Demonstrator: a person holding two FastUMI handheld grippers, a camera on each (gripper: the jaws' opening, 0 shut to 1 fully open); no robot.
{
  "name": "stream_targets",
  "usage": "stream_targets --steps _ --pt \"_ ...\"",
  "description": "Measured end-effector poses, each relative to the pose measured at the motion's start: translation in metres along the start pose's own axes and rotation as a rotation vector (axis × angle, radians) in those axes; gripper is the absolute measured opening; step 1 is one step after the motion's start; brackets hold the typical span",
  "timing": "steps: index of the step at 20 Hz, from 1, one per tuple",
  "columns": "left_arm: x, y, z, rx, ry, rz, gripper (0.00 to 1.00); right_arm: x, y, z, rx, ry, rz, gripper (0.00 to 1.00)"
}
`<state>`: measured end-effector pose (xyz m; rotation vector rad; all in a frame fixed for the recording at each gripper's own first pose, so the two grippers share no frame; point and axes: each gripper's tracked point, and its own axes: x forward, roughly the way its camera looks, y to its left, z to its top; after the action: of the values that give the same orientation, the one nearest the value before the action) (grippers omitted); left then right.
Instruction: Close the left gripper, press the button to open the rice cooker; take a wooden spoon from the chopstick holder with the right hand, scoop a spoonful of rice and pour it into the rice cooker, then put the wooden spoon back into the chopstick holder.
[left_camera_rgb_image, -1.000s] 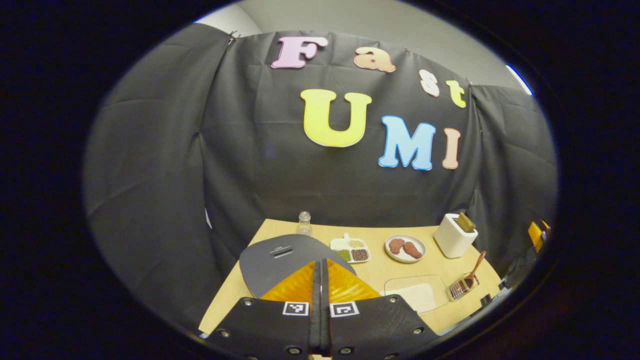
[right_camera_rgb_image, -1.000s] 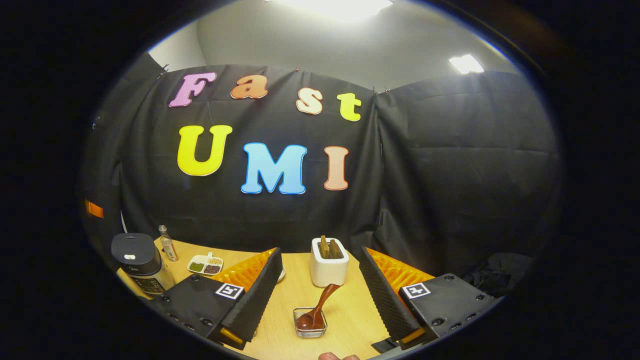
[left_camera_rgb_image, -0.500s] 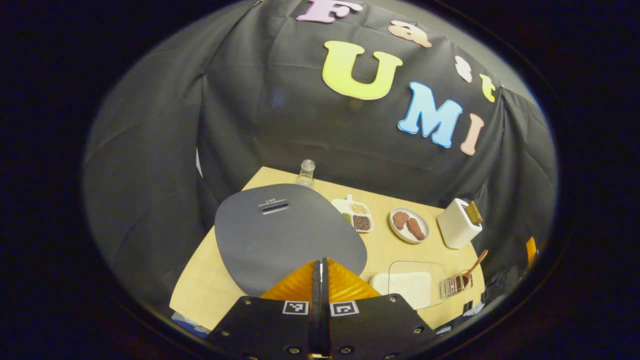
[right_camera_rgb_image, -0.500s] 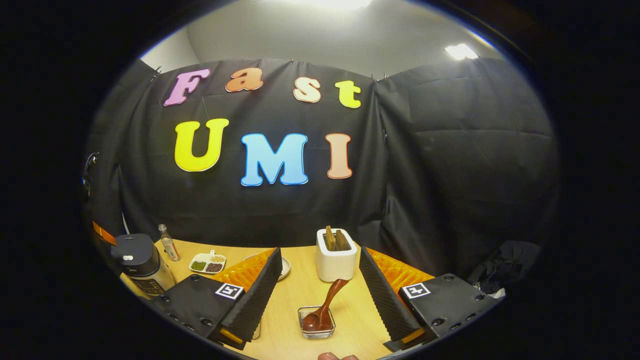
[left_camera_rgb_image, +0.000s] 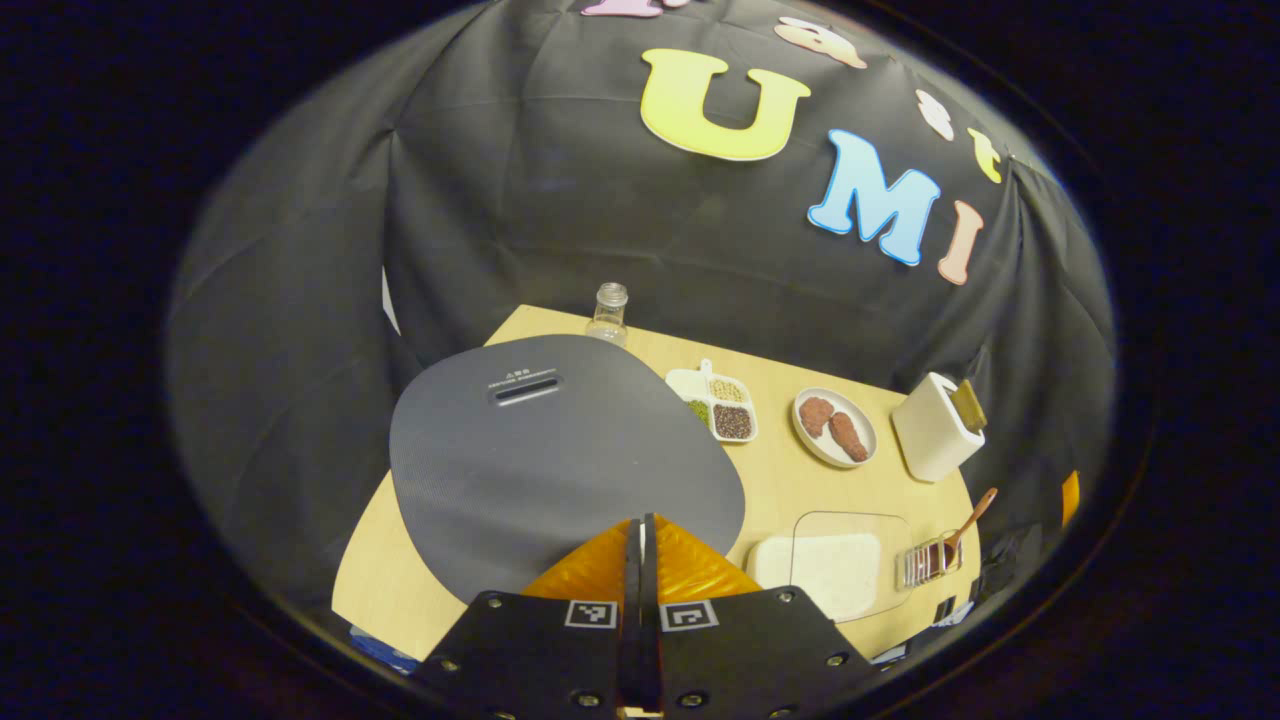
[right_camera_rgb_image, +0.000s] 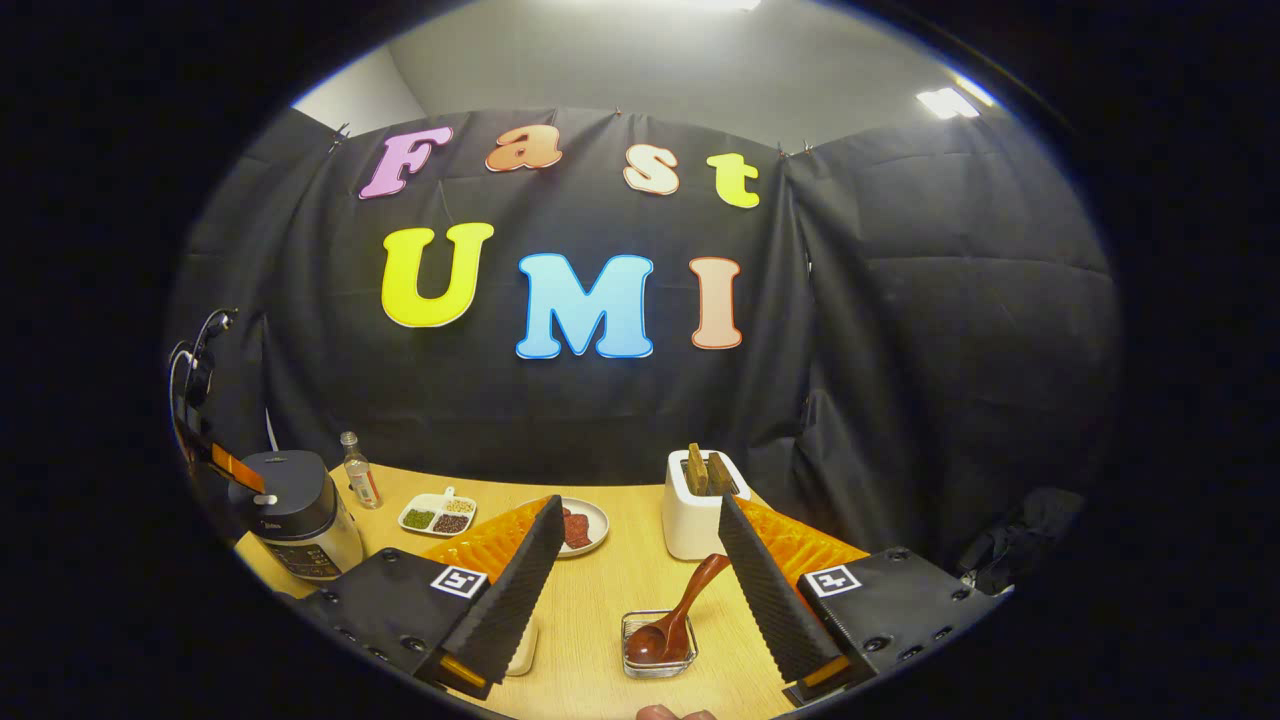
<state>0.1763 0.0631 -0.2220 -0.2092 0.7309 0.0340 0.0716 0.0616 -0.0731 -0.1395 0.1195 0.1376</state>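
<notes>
Cooker lid now looms much larger in left gripper view than 1 s ago; left gripper, fingers pressed together w/ nothing between, has come down over it, tips over lid's near edge. Contact w/ lid: cannot tell. Button itself not identifiable from above. In right gripper view rice cooker sits closed at table's far-left end, a small pale spot on its top, poss. the button.

Judgement: step 1 (press to open) under way, not done; lid shows no sign of lifting.

Outward from cooker: bottle just behind it; divided dish of grains beside its right edge; plate w/ brown pieces further right; white holder block beyond that. Rice tray, clear lid partly over it, lies right of cooker's front.

Wooden spoon stands tilted in small clear chopstick holder, well right of cooker. Right gripper, fingers wide apart, has edged closer; spoon sits between them, untouched. Judgement: pre-positioned for pick-up once cooker opens.
</notes>
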Motion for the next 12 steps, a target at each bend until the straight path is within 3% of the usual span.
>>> stream_targets --steps 1,2,12 --pt "0.000 0.000 -0.001 0.008 0.005 0.004 0.01 0.002 -0.001 -0.002 0.010 0.010 0.002 0.95" --pt "0.002 0.002 -0.001 0.015 0.004 0.016 0.01 0.004 -0.003 -0.003 0.020 0.017 -0.003 0.99" --pt "0.010 0.001 -0.016 0.049 0.100 0.012 0.02 0.009 -0.009 -0.023 0.057 0.084 -0.022 0.99"
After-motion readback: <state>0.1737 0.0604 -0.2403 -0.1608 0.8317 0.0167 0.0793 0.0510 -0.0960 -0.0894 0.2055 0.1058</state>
